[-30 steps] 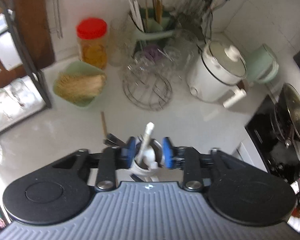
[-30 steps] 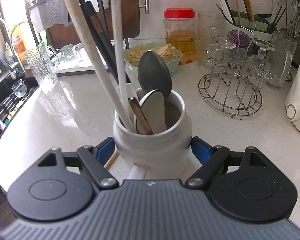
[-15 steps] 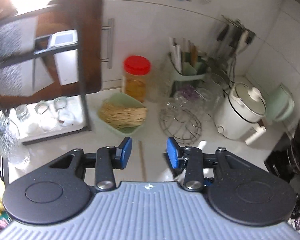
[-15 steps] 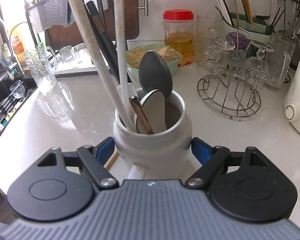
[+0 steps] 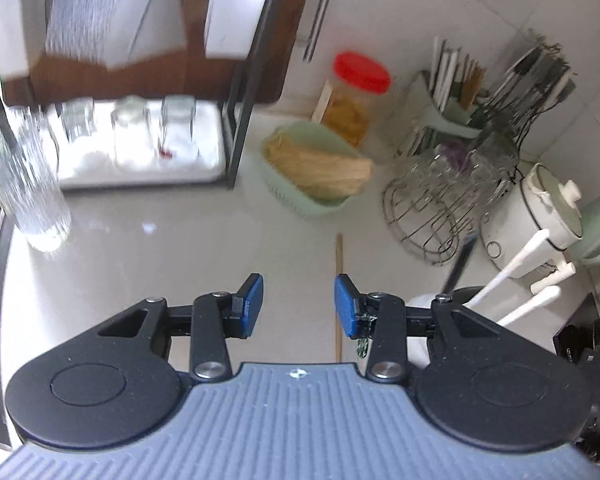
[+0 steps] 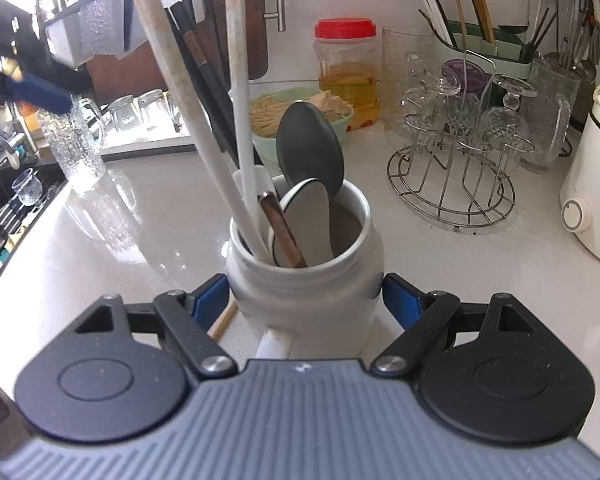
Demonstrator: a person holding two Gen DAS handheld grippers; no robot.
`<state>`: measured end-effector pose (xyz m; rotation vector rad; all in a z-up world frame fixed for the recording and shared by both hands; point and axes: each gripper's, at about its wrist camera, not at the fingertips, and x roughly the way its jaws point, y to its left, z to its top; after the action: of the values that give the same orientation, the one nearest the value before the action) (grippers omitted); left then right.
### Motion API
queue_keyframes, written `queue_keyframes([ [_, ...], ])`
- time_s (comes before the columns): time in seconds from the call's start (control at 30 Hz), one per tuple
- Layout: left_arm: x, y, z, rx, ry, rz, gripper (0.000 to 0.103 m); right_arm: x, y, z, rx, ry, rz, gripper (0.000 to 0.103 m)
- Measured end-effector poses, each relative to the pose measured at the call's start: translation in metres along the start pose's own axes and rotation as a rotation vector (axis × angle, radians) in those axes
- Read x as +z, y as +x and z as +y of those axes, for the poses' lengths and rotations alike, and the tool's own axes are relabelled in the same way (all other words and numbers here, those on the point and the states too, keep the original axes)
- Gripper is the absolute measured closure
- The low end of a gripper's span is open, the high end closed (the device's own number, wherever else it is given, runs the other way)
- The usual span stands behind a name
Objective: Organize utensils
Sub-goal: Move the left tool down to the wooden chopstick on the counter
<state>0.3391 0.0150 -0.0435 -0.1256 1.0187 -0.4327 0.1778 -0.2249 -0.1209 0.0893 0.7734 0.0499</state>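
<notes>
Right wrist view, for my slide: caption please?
Right gripper clamps white utensil crock holding spoons on kitchen counter.

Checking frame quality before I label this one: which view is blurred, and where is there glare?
Left wrist view: motion-smeared, worst on the dish rack and ribbed glass; the left claw itself stays sharp. Right wrist view: crisp on the white jar and its utensils, but window light blows out the top left corner, and fisheye bending curves the counter.
</notes>
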Motion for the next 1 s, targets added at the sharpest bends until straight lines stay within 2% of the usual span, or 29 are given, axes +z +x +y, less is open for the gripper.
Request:
queue_keyframes([
  [0.2,-0.001,0.054,0.010,-0.064,-0.025,0.061,0.058,0.000,0.000,0.001,-0.005,0.004,0.007,0.017],
  [0.43,0.000,0.120,-0.006,-0.130,0.026,0.120,0.058,0.001,0.000,0.001,-0.016,0.013,0.017,0.018],
  [0.67,0.008,0.170,-0.023,-0.140,0.084,0.136,0.060,0.003,0.002,0.001,-0.018,0.006,0.029,0.018],
  [0.83,0.010,0.190,-0.026,-0.165,0.095,0.145,0.067,0.004,0.003,0.002,-0.022,0.017,0.034,0.018],
  [1.0,0.010,0.208,-0.032,-0.168,0.125,0.148,0.077,0.004,0.003,0.003,-0.028,0.028,0.034,0.018],
])
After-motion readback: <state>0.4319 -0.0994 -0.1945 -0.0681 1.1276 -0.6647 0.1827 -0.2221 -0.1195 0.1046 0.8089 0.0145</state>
